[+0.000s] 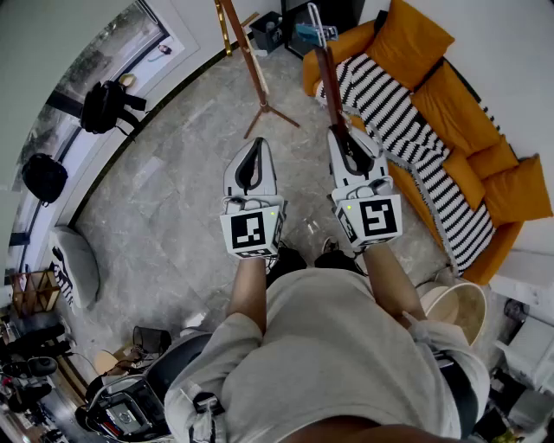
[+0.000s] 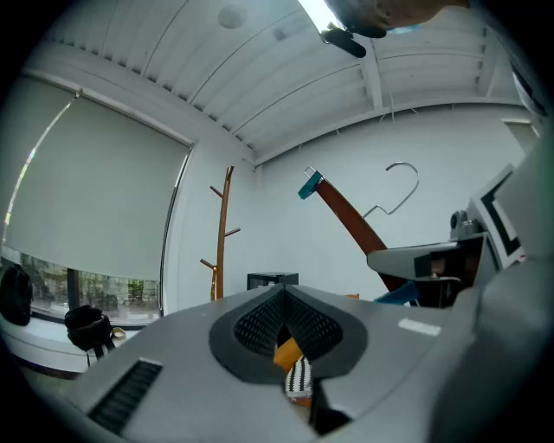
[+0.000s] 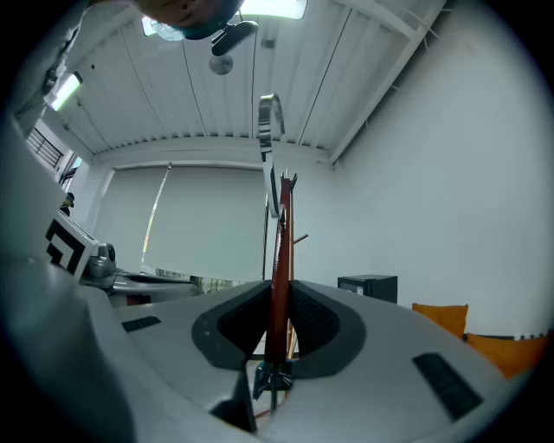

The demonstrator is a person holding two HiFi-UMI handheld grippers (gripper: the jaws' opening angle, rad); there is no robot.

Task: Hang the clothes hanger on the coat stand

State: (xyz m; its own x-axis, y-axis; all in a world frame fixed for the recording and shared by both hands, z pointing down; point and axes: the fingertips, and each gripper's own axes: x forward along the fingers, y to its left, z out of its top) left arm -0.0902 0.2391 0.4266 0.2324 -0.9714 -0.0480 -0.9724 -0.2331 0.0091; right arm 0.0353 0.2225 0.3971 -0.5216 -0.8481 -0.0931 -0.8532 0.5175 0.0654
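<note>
Person's shirt (image 1: 346, 346) at frame bottom. Right gripper (image 1: 343, 138) pinching clothes hanger (image 1: 326, 82); left gripper (image 1: 254, 145) closed on nothing. Approach coat stand (image 1: 249, 60) at upper centre, hook (image 3: 267, 117) high, facing stand.

We find a living-room or lounge setting: orange sofa (image 1: 415, 39) with striped throw (image 1: 389, 112), wooden coat stand (image 1: 263, 104), polished stone floor (image 1: 173, 208), wide window (image 2: 52, 281) with roller blind (image 2: 86, 190).

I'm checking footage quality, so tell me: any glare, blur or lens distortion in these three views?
Head view: sharp, evenly lit, strong fisheye bending the window. Left gripper view: dark round vignette, ceiling light blown out, coat stand clear. Right gripper view: same vignette, clothes hanger sharp between the jaws.
</note>
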